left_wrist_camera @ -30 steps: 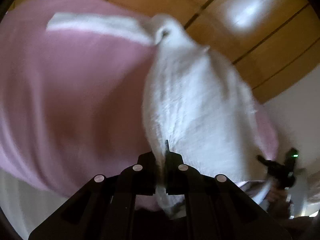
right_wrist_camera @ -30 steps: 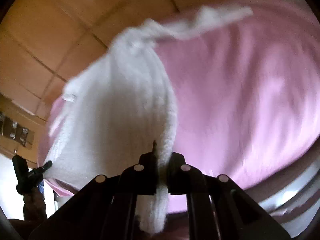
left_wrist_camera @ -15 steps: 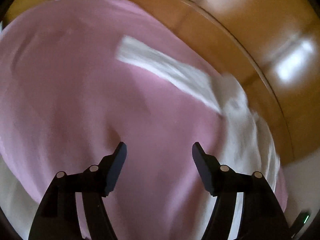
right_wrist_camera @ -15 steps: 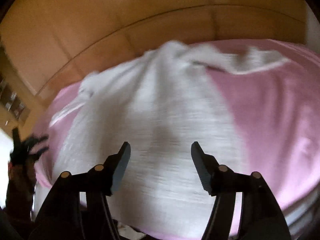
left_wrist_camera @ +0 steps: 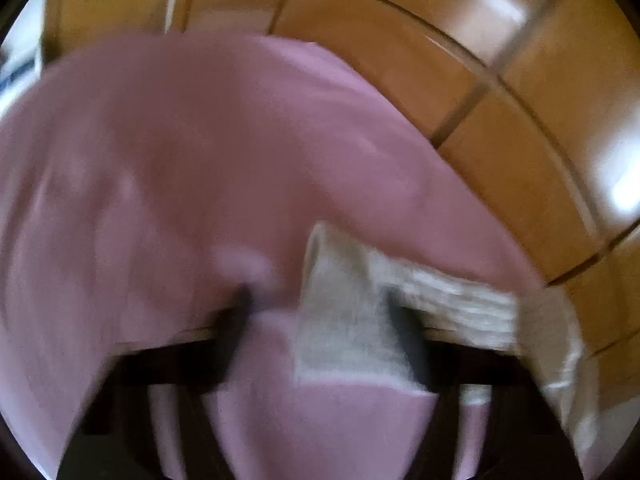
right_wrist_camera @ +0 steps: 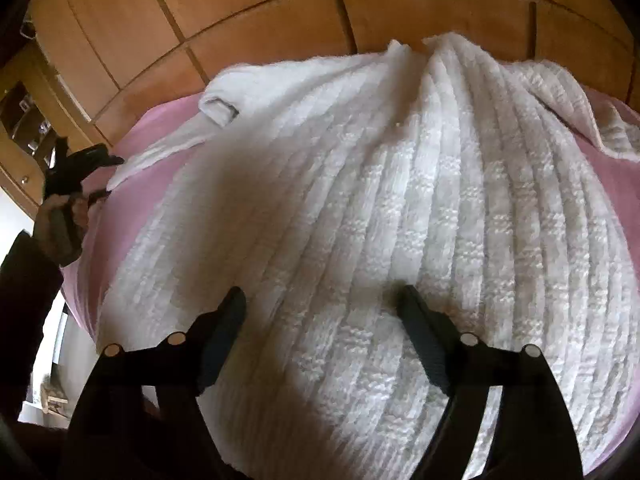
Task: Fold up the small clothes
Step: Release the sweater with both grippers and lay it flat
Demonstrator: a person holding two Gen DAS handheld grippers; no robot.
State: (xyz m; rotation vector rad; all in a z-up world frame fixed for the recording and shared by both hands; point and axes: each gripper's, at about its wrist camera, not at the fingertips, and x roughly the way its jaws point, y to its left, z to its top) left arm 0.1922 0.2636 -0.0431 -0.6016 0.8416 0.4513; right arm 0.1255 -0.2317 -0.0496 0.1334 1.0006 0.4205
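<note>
White ribbed knit garment (right_wrist_camera: 400, 208) lies rumpled; both claws released, left's jaws just narrowing

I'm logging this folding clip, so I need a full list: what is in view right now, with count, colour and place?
white knitted garment: one, white, spread on the pink cover; a strip of it lies by the left gripper
pink cover: one, pink, under the garment
wooden panelled wall: one, orange-brown, behind
left gripper: one, black, blurred, over the cover; jaws just closing
right gripper: one, black, open above the garment, pads off it; jaws just opening
hand: one, far left in the right wrist view, holding the left gripper
</note>
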